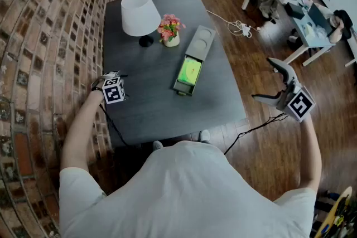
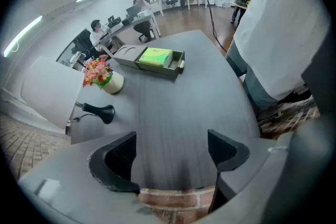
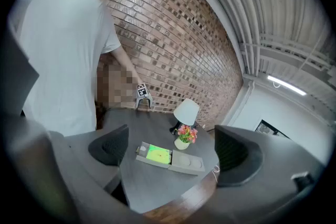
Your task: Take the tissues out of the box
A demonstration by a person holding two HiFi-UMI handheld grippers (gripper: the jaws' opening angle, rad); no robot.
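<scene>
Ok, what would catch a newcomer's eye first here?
The bright green tissue pack in the slid-open grey box at the middle of the dark table. Then the white lamp and pink flowers beside it, toward the brick wall.

One table (image 1: pixel 167 106), one box (image 1: pixel 201 40), one lamp (image 1: pixel 139 13), one flower vase (image 1: pixel 170 30).

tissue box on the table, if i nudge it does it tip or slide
The tissue box lies low and flat on the table, so it probably slides rather than tips. Its tray is pulled out, so an end-on push may only shift the tray. The green pack inside looks soft and likely light.
</scene>
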